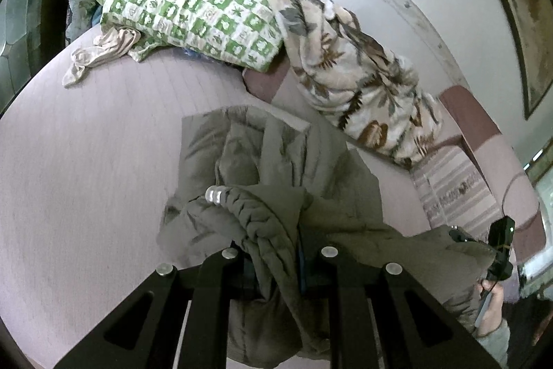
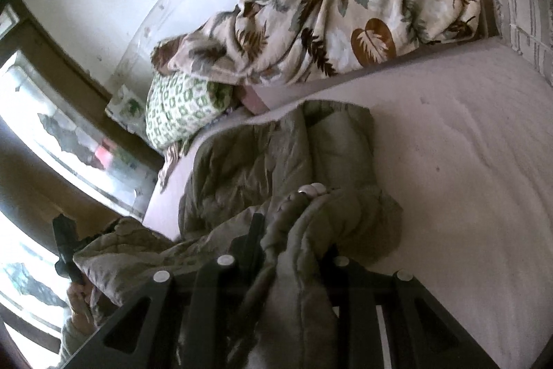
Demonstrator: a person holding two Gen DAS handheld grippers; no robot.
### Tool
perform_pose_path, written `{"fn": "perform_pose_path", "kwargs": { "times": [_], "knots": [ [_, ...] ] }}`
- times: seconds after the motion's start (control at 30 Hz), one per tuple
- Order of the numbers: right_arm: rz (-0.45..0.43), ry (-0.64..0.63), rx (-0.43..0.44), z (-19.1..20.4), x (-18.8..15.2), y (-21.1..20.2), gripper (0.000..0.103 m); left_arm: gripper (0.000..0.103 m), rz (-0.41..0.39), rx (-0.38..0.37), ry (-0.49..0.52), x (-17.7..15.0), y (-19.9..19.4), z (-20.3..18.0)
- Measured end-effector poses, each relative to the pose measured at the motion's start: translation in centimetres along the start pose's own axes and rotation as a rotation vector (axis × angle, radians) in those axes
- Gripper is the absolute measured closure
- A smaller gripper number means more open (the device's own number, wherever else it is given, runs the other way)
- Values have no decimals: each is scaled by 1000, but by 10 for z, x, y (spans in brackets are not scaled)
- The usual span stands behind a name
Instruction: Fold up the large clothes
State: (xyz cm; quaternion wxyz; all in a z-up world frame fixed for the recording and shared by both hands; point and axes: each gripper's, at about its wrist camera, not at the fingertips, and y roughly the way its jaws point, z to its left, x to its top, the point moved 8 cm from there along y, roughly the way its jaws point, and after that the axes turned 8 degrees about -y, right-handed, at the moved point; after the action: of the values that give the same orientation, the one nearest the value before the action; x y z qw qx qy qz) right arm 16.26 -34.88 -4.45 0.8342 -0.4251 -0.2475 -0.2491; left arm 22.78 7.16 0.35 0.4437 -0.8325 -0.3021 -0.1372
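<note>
An olive-grey padded jacket (image 1: 276, 154) lies crumpled on the pink bed sheet (image 1: 86, 178). Its near edge is raised off the bed. My left gripper (image 1: 276, 268) is shut on a bunched fold of that edge, where a braided cord with a metal tip (image 1: 214, 196) hangs over the fabric. In the right wrist view the jacket (image 2: 259, 161) runs from the bed up into my right gripper (image 2: 293, 251), which is shut on another fold. Each view shows the other gripper at the jacket's far corner: the right gripper (image 1: 499, 244), the left gripper (image 2: 65, 244), each held by a hand (image 2: 79, 296).
A green checked pillow (image 1: 193, 12) and a leaf-patterned blanket (image 1: 356, 75) lie along the wall behind the jacket. A beige garment (image 1: 100, 51) sits by the pillow. A striped cushion (image 1: 456, 185) is at the bed's end. A bright window (image 2: 52, 127) is on the left.
</note>
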Motion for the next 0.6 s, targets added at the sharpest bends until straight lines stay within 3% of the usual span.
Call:
{"fn": "perform_pose_path", "kwargs": {
  "times": [0.33, 0.6],
  "knots": [
    [-9, 98, -33, -27, 64, 58, 81, 87, -5, 85, -98, 60, 57, 14],
    [4, 160, -67, -51, 99, 115, 81, 87, 1, 170, -121, 90, 111, 32]
  ]
}}
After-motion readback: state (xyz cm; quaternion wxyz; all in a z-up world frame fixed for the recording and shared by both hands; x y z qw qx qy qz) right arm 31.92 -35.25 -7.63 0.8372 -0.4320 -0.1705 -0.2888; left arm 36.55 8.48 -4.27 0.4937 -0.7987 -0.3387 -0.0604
